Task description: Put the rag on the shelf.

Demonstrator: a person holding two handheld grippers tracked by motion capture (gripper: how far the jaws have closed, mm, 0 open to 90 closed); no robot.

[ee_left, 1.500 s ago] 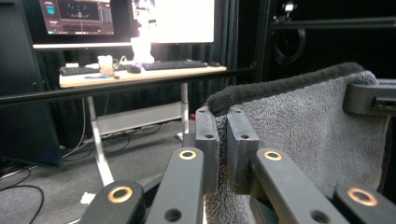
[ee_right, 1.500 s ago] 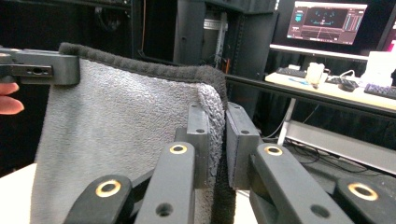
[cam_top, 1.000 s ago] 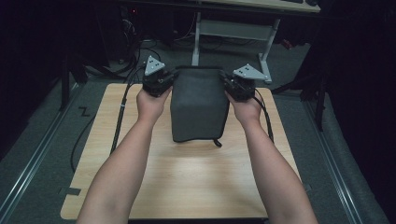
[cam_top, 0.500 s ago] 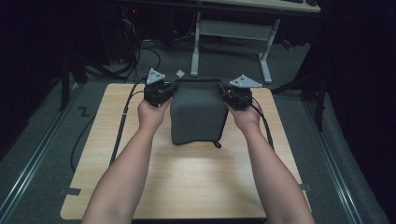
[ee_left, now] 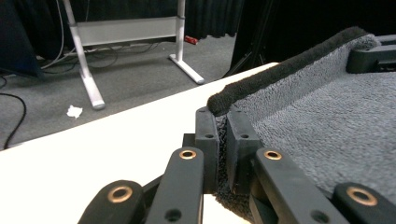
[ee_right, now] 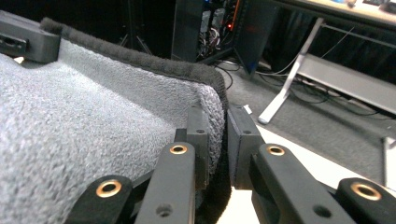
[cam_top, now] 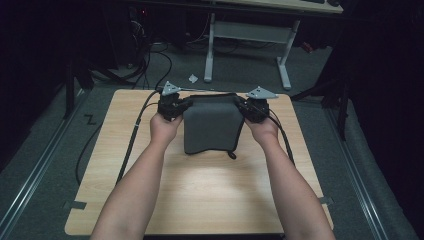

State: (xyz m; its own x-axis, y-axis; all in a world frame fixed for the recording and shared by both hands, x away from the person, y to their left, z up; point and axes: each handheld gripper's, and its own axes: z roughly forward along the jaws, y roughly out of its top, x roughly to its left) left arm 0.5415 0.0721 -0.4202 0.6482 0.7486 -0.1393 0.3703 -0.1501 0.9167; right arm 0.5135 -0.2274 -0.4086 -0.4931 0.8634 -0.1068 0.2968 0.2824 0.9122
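So the left gripper (cam_top: 186, 104) is clamped tight on the far left corner of a dark grey fluffy towel with a black trimmed edge (cam_top: 212, 125); in the left gripper view you can see the pile squeezed right between the two black jaws. The right gripper (cam_top: 242, 105) has the far right corner pinched the same way, cloth caught between its jaws in the right gripper view.

Between the two, the towel's far edge is stretched straight, and the rest of it runs back toward the person over the far half of the light wooden table top (cam_top: 210, 195). Its near edge is a bit wavy, with a little dark loop or tag (cam_top: 231, 155) poking out by the near right corner.

Both bare forearms come up from the near edge, one on each side of the towel. Past the table there's grey carpet, a white metal desk frame (cam_top: 247, 37) and a scrap of white paper (cam_top: 193, 78) on the floor.
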